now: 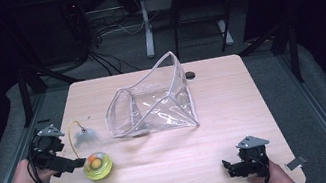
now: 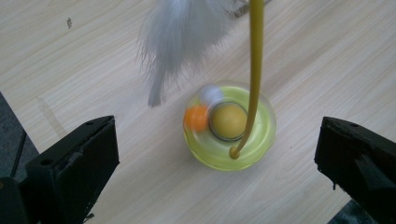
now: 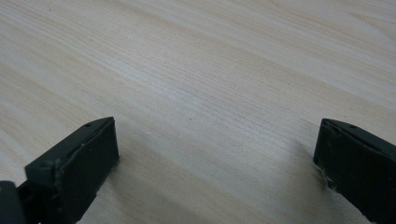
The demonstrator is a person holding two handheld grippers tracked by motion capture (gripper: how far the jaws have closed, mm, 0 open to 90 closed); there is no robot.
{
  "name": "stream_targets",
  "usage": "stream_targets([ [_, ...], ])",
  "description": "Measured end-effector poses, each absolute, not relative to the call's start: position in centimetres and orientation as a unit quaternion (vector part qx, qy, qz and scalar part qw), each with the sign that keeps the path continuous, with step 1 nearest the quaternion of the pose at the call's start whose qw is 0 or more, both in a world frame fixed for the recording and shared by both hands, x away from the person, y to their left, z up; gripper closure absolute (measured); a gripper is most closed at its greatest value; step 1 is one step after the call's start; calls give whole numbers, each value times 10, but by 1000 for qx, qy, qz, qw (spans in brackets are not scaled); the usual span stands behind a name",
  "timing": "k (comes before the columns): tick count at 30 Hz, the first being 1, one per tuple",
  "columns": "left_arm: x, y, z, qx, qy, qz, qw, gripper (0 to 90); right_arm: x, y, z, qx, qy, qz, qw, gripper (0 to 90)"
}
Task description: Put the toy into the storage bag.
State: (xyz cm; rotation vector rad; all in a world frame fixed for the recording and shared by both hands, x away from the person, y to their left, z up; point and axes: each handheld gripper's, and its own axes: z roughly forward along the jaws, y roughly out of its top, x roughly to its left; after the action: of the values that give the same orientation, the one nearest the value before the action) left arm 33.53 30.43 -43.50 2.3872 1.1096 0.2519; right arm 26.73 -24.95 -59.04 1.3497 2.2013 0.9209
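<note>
Yellow toy [image 1: 97, 165], one; clear bag [image 1: 153, 103], one.

In my left gripper view, the white feather [image 2: 180, 39] above the yellow-green ball toy [image 2: 229, 126] is cut off by the top edge and smeared with blur, so its fine strands cannot be told apart. The yellow wire stalk [image 2: 254, 70] rising from the toy also runs off the top edge. A pale ball [image 2: 210, 93] at the toy's far rim is blurred; I cannot tell its colour for sure. From the high view, my left gripper [image 1: 78, 163] touches or nearly touches the toy; which, I cannot tell. Beyond the toy, the far wall of the clear plastic bag [image 1: 153, 103] blends into the counter [image 1: 231, 89].
</note>
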Motion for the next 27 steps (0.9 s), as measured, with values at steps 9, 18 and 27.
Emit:
stream_targets([
  [9,341,298,-426,877,410,102,229,11,267,-249,-590,483,787,329,199,0],
  [18,337,295,-424,879,395,106,243,468,267,-249,-590,482,787,329,200,0],
  [27,337,295,-426,885,386,93,243,698,267,-249,-590,482,787,329,200,0],
])
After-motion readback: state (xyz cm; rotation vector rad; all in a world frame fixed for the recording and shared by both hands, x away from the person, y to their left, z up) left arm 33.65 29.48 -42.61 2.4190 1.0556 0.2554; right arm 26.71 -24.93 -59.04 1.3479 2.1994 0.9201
